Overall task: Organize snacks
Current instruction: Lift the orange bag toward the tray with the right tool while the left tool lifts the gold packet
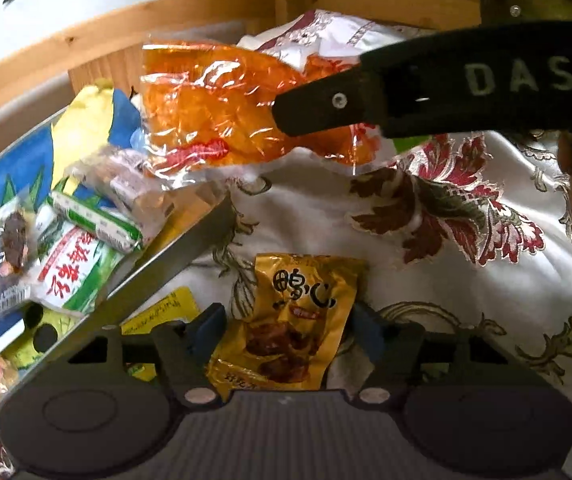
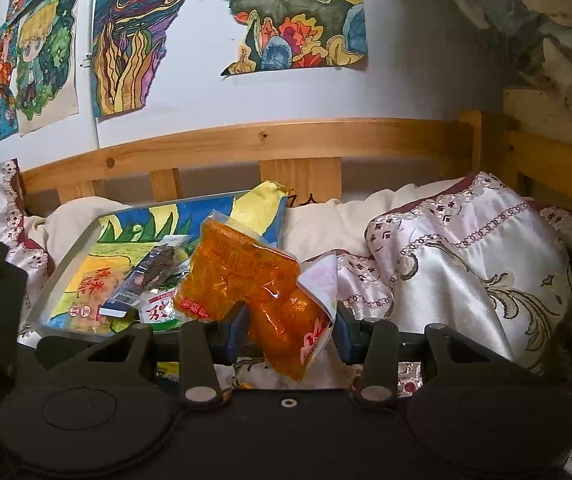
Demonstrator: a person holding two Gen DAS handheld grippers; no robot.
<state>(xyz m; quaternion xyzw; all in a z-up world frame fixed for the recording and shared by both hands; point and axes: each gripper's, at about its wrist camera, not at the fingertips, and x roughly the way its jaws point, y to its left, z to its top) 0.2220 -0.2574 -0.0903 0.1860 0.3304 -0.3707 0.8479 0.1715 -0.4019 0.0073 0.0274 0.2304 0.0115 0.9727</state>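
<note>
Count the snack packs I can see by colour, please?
Orange packs: 1, held in the right gripper
Gold packs: 1, between the left gripper's fingers
Green-and-white packs: 2, on the tray
Dark packs: 1, on the tray
Clear pack: 1
Total: 6; others at the edges are too cut off to count.

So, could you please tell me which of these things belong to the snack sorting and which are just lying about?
Part of the job:
- orange packet, held in the right gripper
- gold packet, between the left gripper fingers
- tray with green packet

Just lying about:
- floral bedspread
- wall drawings
- wooden bed rail
</note>
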